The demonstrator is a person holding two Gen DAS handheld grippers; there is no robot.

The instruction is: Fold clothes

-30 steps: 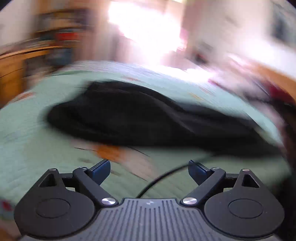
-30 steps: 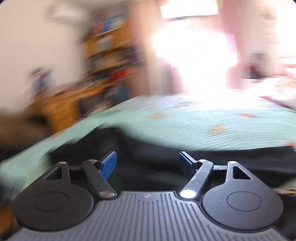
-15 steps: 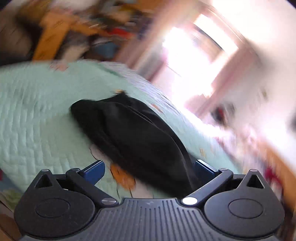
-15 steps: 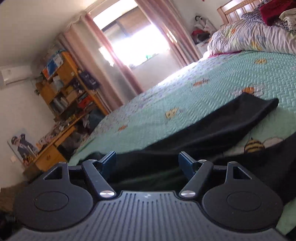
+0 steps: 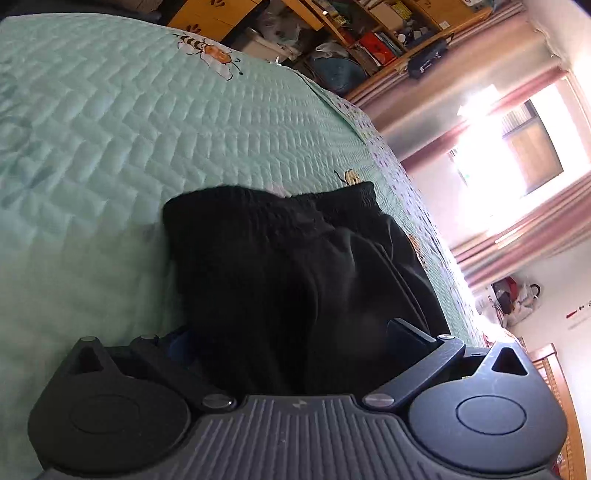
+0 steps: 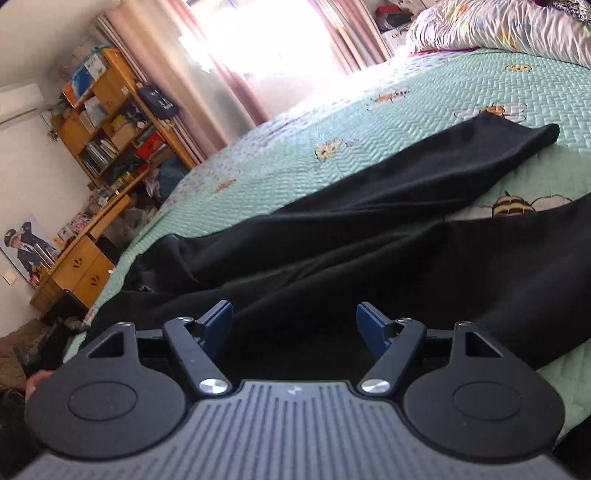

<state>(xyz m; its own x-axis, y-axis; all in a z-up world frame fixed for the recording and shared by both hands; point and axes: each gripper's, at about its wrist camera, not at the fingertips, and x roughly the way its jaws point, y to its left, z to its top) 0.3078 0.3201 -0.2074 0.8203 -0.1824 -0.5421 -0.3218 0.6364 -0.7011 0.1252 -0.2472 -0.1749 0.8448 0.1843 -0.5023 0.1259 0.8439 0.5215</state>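
- Left wrist view: the black trousers (image 5: 295, 280) lie on the mint-green quilted bedspread (image 5: 110, 147), their ribbed waistband (image 5: 273, 206) at the far end.
- The left gripper (image 5: 291, 339) has its jaws spread wide and closing; the dark cloth bunches up between them. One finger (image 5: 406, 332) lies against the fabric, the other is mostly hidden by it, and no firm pinch shows.
- A wooden shelf (image 5: 369, 33) and pink curtains (image 5: 517, 122) stand beyond the bed.
- Right wrist view: the same trousers (image 6: 369, 240) stretch across the bedspread (image 6: 369, 122), one leg (image 6: 461, 158) reaching far right.
- The right gripper (image 6: 295, 325) hovers over the cloth, jaws released, the blue pads (image 6: 218, 321) apart and gripping nothing.
- A floral duvet (image 6: 498, 26) is heaped at the bed's far end; a bookshelf (image 6: 110, 122) stands at left.
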